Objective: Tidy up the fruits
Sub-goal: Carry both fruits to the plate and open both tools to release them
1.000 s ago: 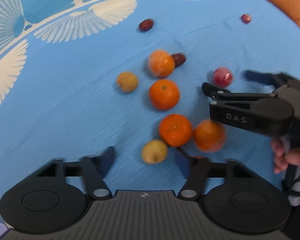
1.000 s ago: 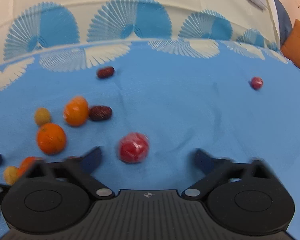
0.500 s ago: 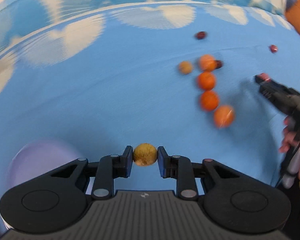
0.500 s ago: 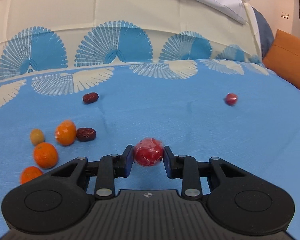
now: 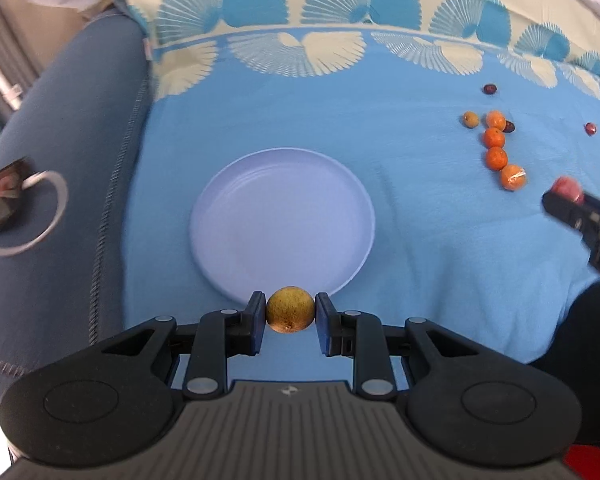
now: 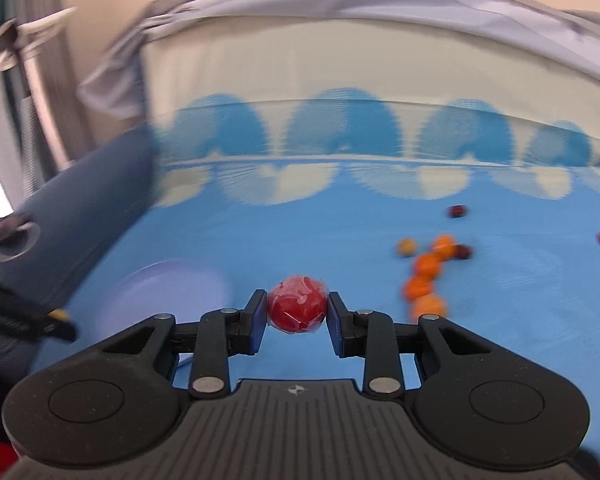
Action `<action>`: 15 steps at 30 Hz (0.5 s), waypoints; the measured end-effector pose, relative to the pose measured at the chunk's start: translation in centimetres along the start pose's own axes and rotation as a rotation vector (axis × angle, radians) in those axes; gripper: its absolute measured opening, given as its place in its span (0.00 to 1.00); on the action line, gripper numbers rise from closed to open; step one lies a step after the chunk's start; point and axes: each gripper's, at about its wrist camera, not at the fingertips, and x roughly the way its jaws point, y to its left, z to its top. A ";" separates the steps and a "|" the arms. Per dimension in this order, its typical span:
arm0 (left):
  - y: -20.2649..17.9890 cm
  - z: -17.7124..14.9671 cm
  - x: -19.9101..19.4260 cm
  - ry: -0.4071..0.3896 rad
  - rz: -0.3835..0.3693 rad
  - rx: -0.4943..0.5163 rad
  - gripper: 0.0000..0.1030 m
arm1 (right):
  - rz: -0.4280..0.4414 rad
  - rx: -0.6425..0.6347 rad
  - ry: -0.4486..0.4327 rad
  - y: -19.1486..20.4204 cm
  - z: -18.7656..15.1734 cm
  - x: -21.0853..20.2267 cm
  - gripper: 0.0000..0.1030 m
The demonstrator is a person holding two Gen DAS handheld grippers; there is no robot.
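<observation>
My left gripper (image 5: 290, 312) is shut on a small yellow-brown fruit (image 5: 290, 309), held above the near rim of a pale lilac plate (image 5: 282, 220) with nothing on it. My right gripper (image 6: 297, 312) is shut on a red wrapped fruit (image 6: 297, 309), lifted over the blue cloth; in the left wrist view it shows at the right edge, its red fruit (image 5: 566, 189) blurred. Several oranges (image 5: 495, 148) lie in a row at the far right with another yellow-brown fruit (image 5: 470, 119), two dark red dates (image 5: 489, 89) and a small red fruit (image 5: 590, 128).
A blue cloth (image 5: 420, 240) with white fan patterns covers the surface. A dark blue cushioned armrest (image 5: 72, 160) with a metal ring (image 5: 28, 216) lies left of the plate. The lilac plate (image 6: 168, 296) appears blurred at the left in the right wrist view.
Both grippers closed on their fruits, the left on the yellow-brown one, the right on the red one, then lifted and swung left; the lilac plate has come into view.
</observation>
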 end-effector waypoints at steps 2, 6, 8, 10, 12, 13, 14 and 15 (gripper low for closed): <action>0.9 -1.5 -1.2 -0.019 0.006 -0.014 0.28 | 0.030 -0.027 0.018 2.0 -0.1 -0.7 0.32; 2.0 -3.6 -2.2 -0.023 -0.008 -0.052 0.28 | 0.057 -0.099 0.049 5.5 -0.6 -1.4 0.32; 2.6 -4.6 -2.2 -0.017 -0.008 -0.067 0.28 | 0.064 -0.117 0.067 7.1 -0.9 -1.5 0.32; 3.1 -5.3 -2.2 -0.014 -0.013 -0.087 0.28 | 0.073 -0.131 0.090 8.1 -1.2 -1.6 0.32; 3.6 -5.7 -2.1 -0.015 -0.019 -0.102 0.28 | 0.073 -0.158 0.093 9.2 -1.7 -2.0 0.32; 3.9 -5.9 -2.1 -0.017 -0.021 -0.108 0.28 | 0.070 -0.170 0.091 9.4 -1.8 -2.1 0.32; 4.1 -6.1 -2.0 -0.020 -0.024 -0.113 0.28 | 0.066 -0.181 0.088 9.7 -1.8 -2.3 0.32; 4.2 -6.2 -1.9 -0.021 -0.026 -0.119 0.28 | 0.062 -0.187 0.087 9.9 -1.9 -2.4 0.32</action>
